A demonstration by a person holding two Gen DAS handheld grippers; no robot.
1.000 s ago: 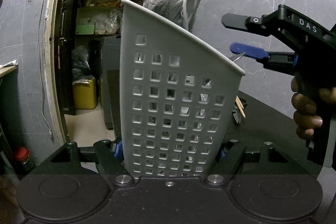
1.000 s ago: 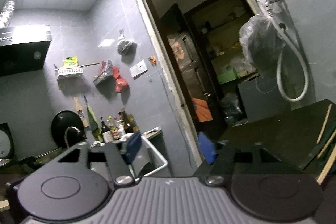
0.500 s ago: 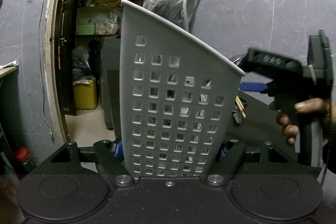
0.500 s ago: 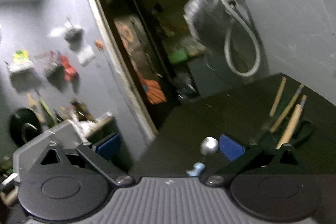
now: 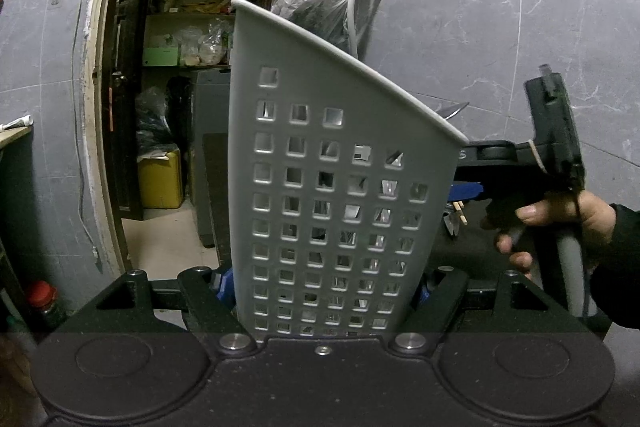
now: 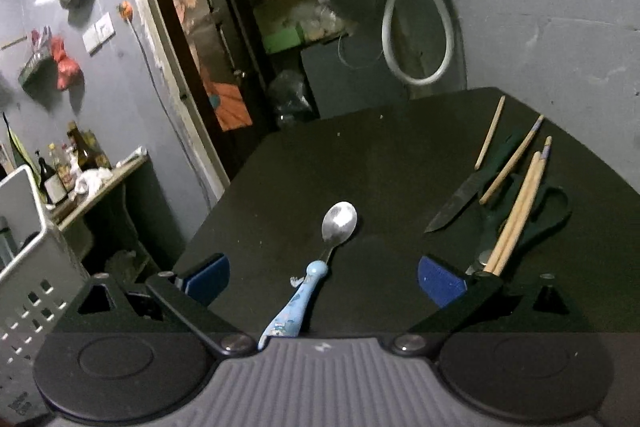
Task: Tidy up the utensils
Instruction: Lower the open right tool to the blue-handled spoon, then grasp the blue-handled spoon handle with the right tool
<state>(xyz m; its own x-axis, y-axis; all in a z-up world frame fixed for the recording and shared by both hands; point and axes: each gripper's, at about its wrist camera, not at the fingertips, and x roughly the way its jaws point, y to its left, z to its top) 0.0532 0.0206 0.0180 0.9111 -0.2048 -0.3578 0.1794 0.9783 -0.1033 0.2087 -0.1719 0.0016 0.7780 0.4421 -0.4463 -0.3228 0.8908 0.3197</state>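
Observation:
My left gripper (image 5: 324, 287) is shut on a grey perforated utensil basket (image 5: 320, 187), held upright and close to the lens. Metal utensils glint through its holes and one tip (image 5: 452, 111) pokes above the rim. The right gripper (image 5: 472, 171), in a person's hand (image 5: 532, 227), hangs just right of the basket. In the right wrist view, that right gripper (image 6: 324, 281) stands wide open above a spoon (image 6: 339, 221) with a light blue handle, which lies flat on the black table (image 6: 360, 155). The spoon's handle lies between the blue pads (image 6: 440, 283) but is not gripped.
At the table's right lie a knife (image 6: 460, 199), several wooden chopsticks (image 6: 516, 215) and dark-handled scissors (image 6: 552, 207). The grey basket (image 6: 32, 267) shows at the far left of that view. A doorway (image 5: 180, 107) and a tiled wall with a tap and hose (image 6: 420, 39) stand behind.
The right gripper tipped down from the ceiling and doorway toward the table, its jaws spread wider, and the spoon came into view between them. It sank beside the basket. The left gripper stayed still.

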